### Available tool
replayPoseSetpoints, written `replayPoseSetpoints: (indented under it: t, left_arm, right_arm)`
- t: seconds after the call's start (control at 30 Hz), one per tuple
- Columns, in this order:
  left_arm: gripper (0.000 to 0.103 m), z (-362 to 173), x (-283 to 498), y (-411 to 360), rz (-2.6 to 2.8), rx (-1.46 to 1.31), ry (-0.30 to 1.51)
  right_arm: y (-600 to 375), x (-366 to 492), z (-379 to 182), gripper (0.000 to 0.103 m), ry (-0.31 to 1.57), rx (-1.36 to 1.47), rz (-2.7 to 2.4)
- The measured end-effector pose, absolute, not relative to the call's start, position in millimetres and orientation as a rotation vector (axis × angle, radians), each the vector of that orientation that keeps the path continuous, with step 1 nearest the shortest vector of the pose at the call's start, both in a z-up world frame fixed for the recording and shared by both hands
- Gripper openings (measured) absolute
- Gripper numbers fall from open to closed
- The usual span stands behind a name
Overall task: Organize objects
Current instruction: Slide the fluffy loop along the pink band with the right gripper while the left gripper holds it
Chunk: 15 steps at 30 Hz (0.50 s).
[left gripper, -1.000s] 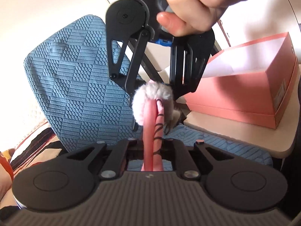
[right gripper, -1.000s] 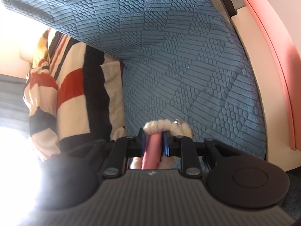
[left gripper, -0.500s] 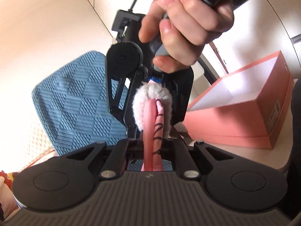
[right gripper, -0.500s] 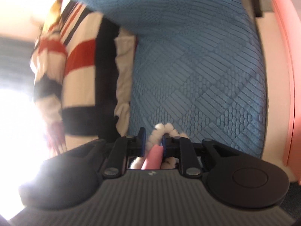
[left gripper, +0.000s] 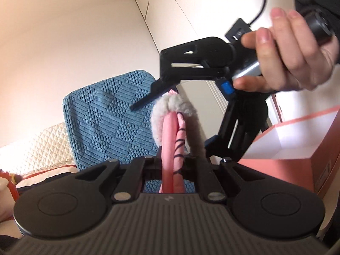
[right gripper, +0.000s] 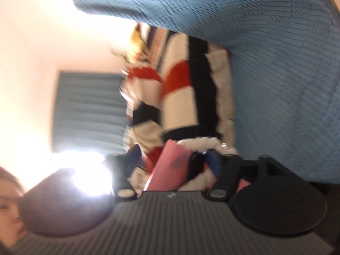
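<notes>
Here one pink slipper (left gripper: 172,146) with a grey fleece cuff is standing up out of the left gripper (left gripper: 171,165), whose jaws are pressing together on its folded sole. The slipper is showing dark scribbled marks on one pink face.

Just beyond it, one hand (left gripper: 293,48) is holding the right gripper (left gripper: 170,123), which is pointing toward the slipper's cuff. Its two fingers are spreading wide, one finger (left gripper: 148,97) passing above and left of the fleece, the other below and right of it. In the blurred right wrist view the slipper (right gripper: 170,167) is lying between the opening jaws, and the blue pads (right gripper: 212,159) are not pressing on it.

Behind, one blue chair (left gripper: 110,123) with a quilted pattern is standing against a pale wall. One open pink box (left gripper: 297,148) with a white inside is sitting at the right, on a table edge. One striped cloth (right gripper: 187,89) in red, black and white is hanging beside the chair in the right wrist view.
</notes>
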<state>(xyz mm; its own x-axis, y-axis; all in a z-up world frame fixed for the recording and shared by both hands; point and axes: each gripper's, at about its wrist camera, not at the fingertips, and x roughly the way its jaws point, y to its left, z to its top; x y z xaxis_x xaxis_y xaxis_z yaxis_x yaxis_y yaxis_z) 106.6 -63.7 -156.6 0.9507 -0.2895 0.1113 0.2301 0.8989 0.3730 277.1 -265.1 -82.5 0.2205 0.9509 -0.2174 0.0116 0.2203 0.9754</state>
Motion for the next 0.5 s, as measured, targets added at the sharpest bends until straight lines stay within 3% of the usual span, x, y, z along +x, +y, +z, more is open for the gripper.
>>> replayPoseSetpoints:
  t: [0.07,0.5]
  left_arm:
    - [0.009,-155.8,104.9,-62.8,-0.289,0.347,-0.157]
    - [0.010,-151.5,115.3,-34.5,-0.251,0.223,-0.060]
  right_arm:
    - [-267.1,269.5,-83.9,0.080,1.086,1.171,0.896]
    - [-300.4,255.8,-52.4,0.086,0.973,1.184,0.727]
